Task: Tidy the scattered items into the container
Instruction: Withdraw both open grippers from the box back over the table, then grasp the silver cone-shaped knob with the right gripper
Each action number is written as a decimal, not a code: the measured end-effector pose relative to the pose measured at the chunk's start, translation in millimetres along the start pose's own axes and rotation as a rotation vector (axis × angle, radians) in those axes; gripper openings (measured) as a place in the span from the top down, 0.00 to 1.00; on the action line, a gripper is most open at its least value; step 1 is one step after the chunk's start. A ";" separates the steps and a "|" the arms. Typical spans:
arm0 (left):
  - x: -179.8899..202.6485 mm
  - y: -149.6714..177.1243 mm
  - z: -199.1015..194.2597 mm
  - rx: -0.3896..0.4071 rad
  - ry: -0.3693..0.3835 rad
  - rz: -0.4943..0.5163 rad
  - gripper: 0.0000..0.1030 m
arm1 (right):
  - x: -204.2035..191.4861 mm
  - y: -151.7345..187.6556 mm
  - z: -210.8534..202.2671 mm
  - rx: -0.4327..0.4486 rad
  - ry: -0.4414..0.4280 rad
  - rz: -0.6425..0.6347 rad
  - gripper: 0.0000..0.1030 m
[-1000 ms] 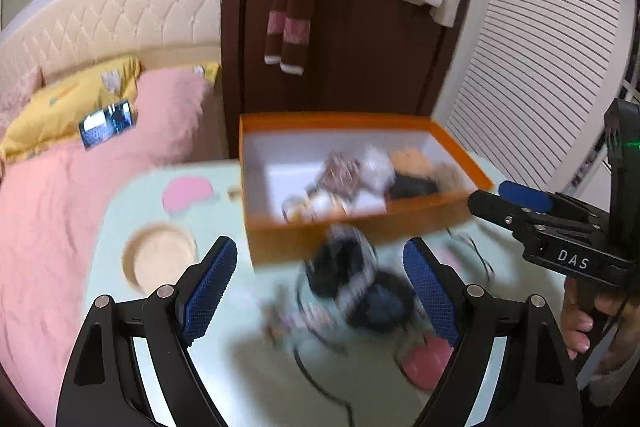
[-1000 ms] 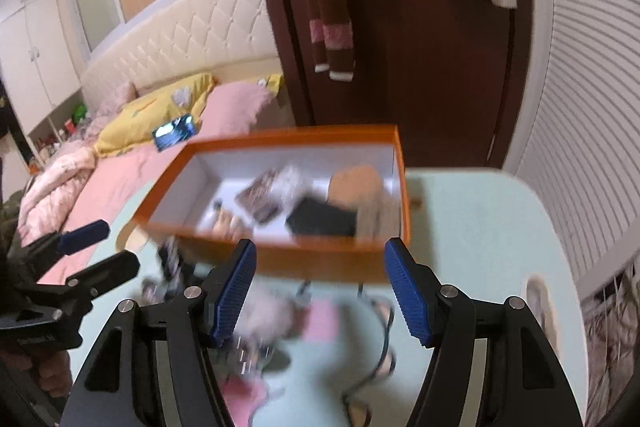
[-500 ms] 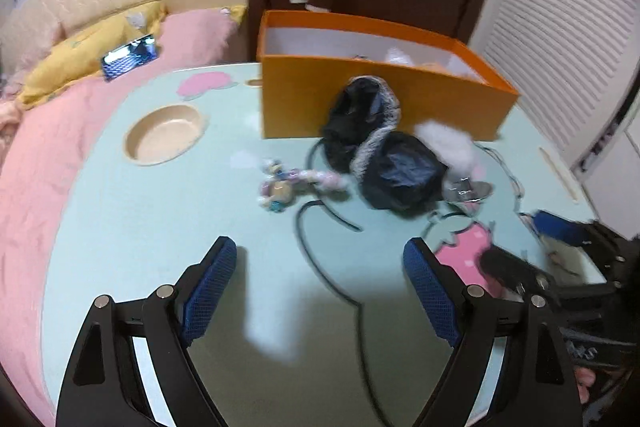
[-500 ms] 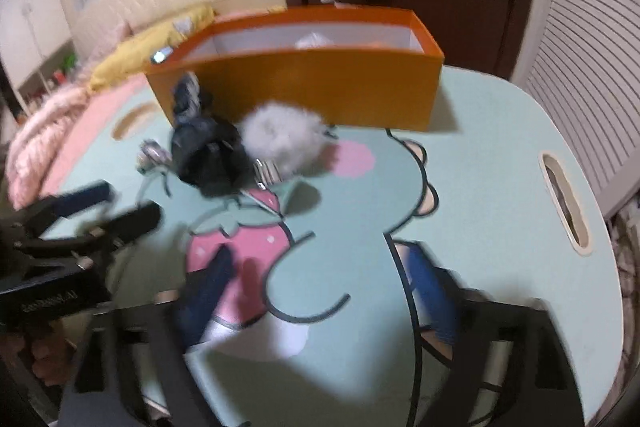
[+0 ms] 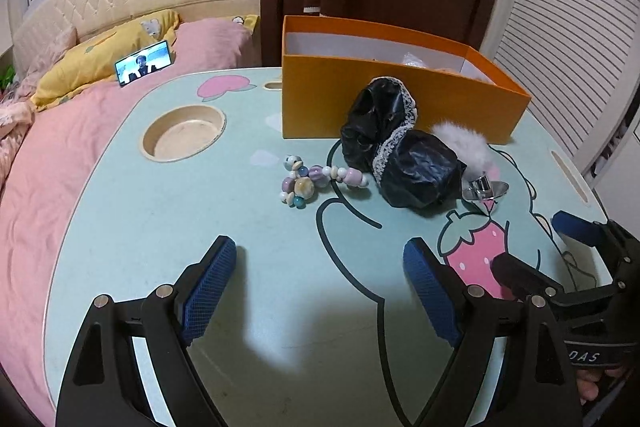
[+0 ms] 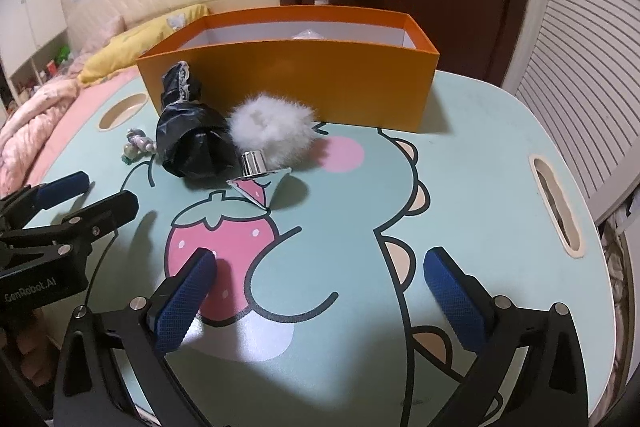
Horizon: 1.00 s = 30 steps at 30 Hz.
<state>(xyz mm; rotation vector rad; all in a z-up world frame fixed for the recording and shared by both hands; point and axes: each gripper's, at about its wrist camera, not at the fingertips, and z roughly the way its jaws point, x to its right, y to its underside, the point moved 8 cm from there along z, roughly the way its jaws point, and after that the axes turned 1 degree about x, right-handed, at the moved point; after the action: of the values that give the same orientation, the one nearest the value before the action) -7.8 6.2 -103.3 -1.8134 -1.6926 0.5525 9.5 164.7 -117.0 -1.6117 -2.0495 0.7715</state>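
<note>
I've pulled both tongs back and low over the table [image 5: 168, 211] since a second ago, when they hung over the orange box [image 5: 396, 107]. My left gripper [image 5: 320, 279] and right gripper [image 6: 318, 281] are both spread wide, holding nothing. The black lace-trimmed bundle [image 5: 400, 151] lies at 12 o'clock from my left, touching the box front; the bead string [image 5: 316, 179] sits at its 9 o'clock, the white fluffy pompom [image 6: 272, 127] at its 3.
</note>
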 end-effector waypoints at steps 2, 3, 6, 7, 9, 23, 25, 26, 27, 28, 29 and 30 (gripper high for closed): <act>-1.0 -0.4 2.3 0.001 0.001 0.000 0.17 | -3.2 -3.7 -7.4 0.024 0.006 -0.022 0.01; -1.2 -0.5 3.1 0.001 0.001 0.001 0.17 | -7.6 -11.6 -10.7 0.042 0.007 -0.037 0.02; -1.8 -0.2 3.2 0.001 0.001 0.002 0.17 | -16.8 -22.8 -11.1 0.058 -0.022 -0.061 0.15; -2.0 -0.2 3.1 0.001 0.003 0.000 0.17 | -19.1 -24.8 -8.9 0.049 -0.035 -0.061 0.24; -1.9 -0.1 3.0 0.003 0.008 -0.003 0.17 | -24.8 -30.9 -1.1 0.025 -0.064 -0.055 0.30; -28.2 -15.2 -5.5 0.017 0.144 -0.144 0.17 | -35.5 -39.9 2.2 0.010 -0.133 -0.071 0.65; -26.9 -19.1 -5.5 0.012 0.156 -0.141 0.17 | -34.4 -39.1 -2.6 0.022 -0.142 -0.068 0.65; -25.5 -21.5 -4.8 0.005 0.156 -0.131 0.17 | -34.5 -38.2 -4.8 0.028 -0.142 -0.068 0.65; -23.8 -23.9 -3.9 -0.005 0.158 -0.117 0.17 | -33.6 -38.1 -7.0 0.035 -0.142 -0.067 0.66; -21.6 -27.0 -2.2 -0.016 0.160 -0.098 0.17 | -32.5 -38.8 -9.5 0.042 -0.146 -0.062 0.65; -20.1 -29.9 -0.7 -0.024 0.157 -0.082 0.17 | -30.6 -40.2 -12.6 0.048 -0.155 -0.051 0.65; -18.8 -32.9 0.7 -0.029 0.150 -0.065 0.17 | -29.3 -40.2 -13.3 0.051 -0.160 -0.043 0.65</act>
<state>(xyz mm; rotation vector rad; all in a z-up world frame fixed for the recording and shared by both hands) -34.7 -11.8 -83.6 -1.7668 -1.6591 0.3570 -4.7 131.5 -80.3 -1.5165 -2.1483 0.9563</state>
